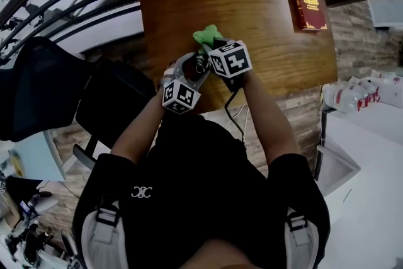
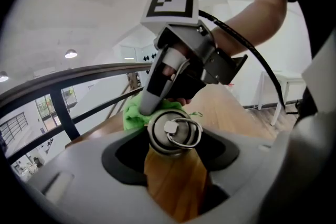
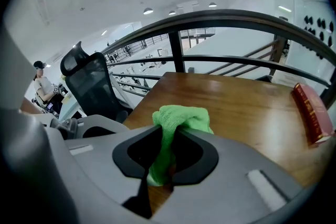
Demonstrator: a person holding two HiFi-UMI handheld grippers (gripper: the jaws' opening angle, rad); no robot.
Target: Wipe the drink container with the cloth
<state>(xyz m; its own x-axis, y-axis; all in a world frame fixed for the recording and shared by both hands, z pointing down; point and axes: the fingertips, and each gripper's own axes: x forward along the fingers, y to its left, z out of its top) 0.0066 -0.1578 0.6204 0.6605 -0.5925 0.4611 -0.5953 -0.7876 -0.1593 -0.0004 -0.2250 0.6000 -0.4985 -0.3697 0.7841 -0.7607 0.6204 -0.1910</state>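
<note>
The bottle's [image 2: 173, 136] base is hidden low between the left jaws, at 6 o'clock. The cloth's [image 3: 181, 119] lower end is lost between the right jaws. At 2 o'clock in the head view, the book's [image 1: 308, 4] cover print is too small to read.

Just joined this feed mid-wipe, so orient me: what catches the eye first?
The bright green cloth, pinched in the right gripper, stands out against the wooden table. The left gripper holds the drink container, its steel ring cap right beside the cloth. A red book lies at the table's far right corner.
</note>
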